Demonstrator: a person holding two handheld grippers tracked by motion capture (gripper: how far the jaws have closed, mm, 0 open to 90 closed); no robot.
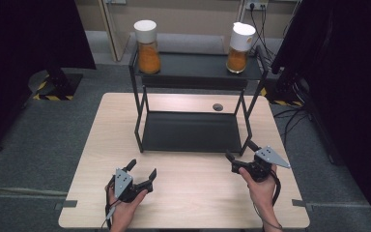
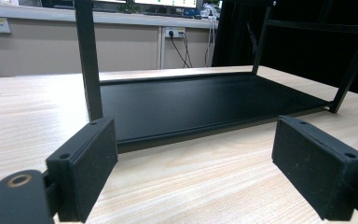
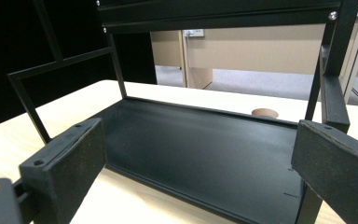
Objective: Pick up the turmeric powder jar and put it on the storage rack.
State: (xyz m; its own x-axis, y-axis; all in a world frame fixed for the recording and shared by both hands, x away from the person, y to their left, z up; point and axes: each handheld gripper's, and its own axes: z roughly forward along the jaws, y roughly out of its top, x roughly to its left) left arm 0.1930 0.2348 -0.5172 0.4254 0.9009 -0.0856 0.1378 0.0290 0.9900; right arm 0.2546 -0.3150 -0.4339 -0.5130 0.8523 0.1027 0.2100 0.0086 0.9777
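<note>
I have both tongs resting low on the counter (image 1: 188, 193), jaws spread apart and holding nothing: the left tongs (image 1: 141, 172) near the front edge, the right tongs (image 1: 241, 152) just beside the front right leg of the black rack (image 1: 189, 131). The two jars wait on the rack's top shelf, well apart: the left jar (image 1: 147, 40) at one end, the right jar (image 1: 239, 41) at the other. Both look like glass under white lids, part filled with orange powder (so fairly heavy, smooth and breakable, I judge). I would grip the glass body below the lid, squarely. The high view gives me jars and top shelf together; the left gripper view shows the lower shelf (image 2: 205, 100), empty, and the right gripper view adds the round hole (image 3: 263, 112) in the counter behind it.
</note>
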